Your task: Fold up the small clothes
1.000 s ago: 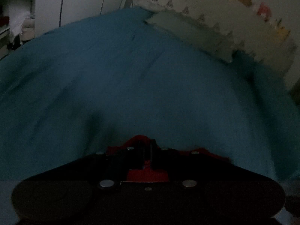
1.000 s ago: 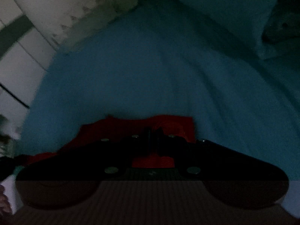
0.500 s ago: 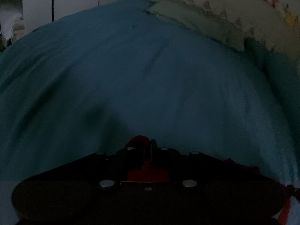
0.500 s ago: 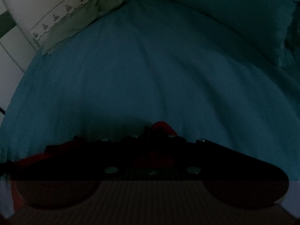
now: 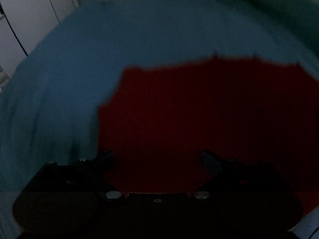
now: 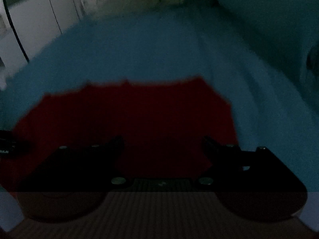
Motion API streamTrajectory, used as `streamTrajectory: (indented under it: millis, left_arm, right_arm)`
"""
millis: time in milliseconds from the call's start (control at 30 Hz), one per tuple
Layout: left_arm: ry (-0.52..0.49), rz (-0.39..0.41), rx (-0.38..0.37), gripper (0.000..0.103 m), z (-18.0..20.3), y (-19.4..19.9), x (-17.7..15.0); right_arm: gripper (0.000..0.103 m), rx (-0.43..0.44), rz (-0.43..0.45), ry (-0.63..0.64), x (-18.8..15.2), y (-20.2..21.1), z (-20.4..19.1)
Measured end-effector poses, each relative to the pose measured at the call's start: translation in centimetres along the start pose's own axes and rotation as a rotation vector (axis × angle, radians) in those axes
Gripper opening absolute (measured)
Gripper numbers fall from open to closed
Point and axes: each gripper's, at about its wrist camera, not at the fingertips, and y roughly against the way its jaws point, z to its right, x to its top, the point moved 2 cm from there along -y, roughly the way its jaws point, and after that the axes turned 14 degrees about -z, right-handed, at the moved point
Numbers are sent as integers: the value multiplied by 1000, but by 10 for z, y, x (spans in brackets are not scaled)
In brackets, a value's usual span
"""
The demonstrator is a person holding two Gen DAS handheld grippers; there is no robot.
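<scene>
Red cloth [image 5: 199, 115], soft and thin, lying flat on the blue bed sheet [image 5: 99, 49]. Spread out right in front of both grippers and partly under them. Looks light and floppy, easy to lift, likely to sag and bunch if held in the middle. Not slippery, not breakable. Best grabbed at a corner or along an edge: the near edge, close under the fingers, or the far corners ahead.

Left gripper [image 5: 157, 157] spread wide, holding nothing, red cloth showing in the gap and stretching off to its right. Right gripper [image 6: 162, 141] spread wide too, empty, with the cloth ahead and off to its left.

Blue sheet soft and a bit wrinkled, so pinching may catch sheet along with cloth. Dark room, blurry pictures, small details hard to make out. Pale cupboard doors [image 5: 30, 20] far ahead on the left. Blue-green pillow [image 6: 279, 20] far ahead on the right.
</scene>
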Motion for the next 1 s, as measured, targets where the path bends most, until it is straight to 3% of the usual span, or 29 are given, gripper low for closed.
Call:
streamTrajectory:
  millis: [67, 200, 300, 433, 600, 733, 833, 1000]
  left_arm:
    - [-11, 20, 12, 101, 2, -5, -8]
    - [36, -15, -11, 103, -3, -7, 0]
    - [34, -51, 11, 103, -3, -3, 10]
    - [54, -60, 53, 103, -3, 22, 14]
    - [57, -49, 33, 103, 12, 77, 7]
    - [56, -64, -20, 103, 46, 113, -5]
    - [49, -90, -52, 103, 74, 122, -15]
    - [22, -117, -94, 103, 123, 102, -25]
  right_arm:
    - [100, -34, -14, -3, -12, -14, 6]
    - [100, -26, 10, -1, -19, -14, 16]
    - [100, -79, 4, -1, -14, -3, 18]
    - [100, -54, 55, -11, -12, 42, 35]
    - [101, -41, 130, 20, -19, 128, 32]
    - [102, -63, 143, 72, -46, 187, 13]
    - [102, -23, 103, -17, -73, 204, 12]
    - [101, 0, 4, -240, -114, 158, 24]
